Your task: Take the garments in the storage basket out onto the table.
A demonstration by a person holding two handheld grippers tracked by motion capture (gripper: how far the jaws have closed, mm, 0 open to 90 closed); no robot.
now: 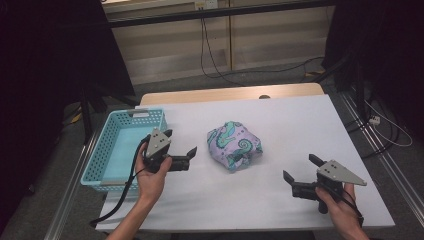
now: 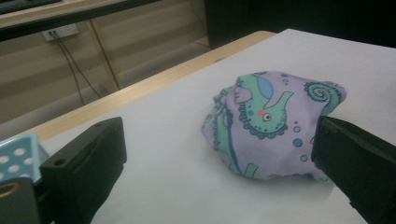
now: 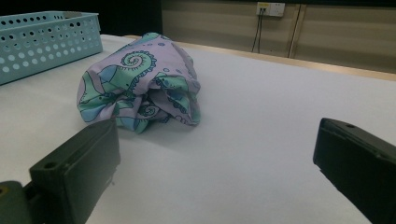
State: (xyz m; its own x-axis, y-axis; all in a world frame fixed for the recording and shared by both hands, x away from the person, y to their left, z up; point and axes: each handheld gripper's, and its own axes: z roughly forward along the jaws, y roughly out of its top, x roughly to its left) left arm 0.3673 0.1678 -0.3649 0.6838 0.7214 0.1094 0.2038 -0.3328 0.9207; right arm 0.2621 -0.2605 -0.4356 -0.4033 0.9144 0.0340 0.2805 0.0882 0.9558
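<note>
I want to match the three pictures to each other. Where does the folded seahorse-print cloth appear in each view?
High view: the cloth lies at the middle of the white table, right of the blue basket.
Left gripper view: cloth right of centre, behind the right jaw.
Right gripper view: cloth upper left, above the left jaw.
Shared landmark: the blue basket, at the left edge and the upper left corner of the gripper views.

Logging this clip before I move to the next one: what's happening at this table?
A person holds a gripper in each hand over a white table. Between them lies a bundled lilac cloth printed with seahorses, untouched. The left gripper and right gripper both stand open and point toward it. A light blue basket sits at the table's left edge.
</note>
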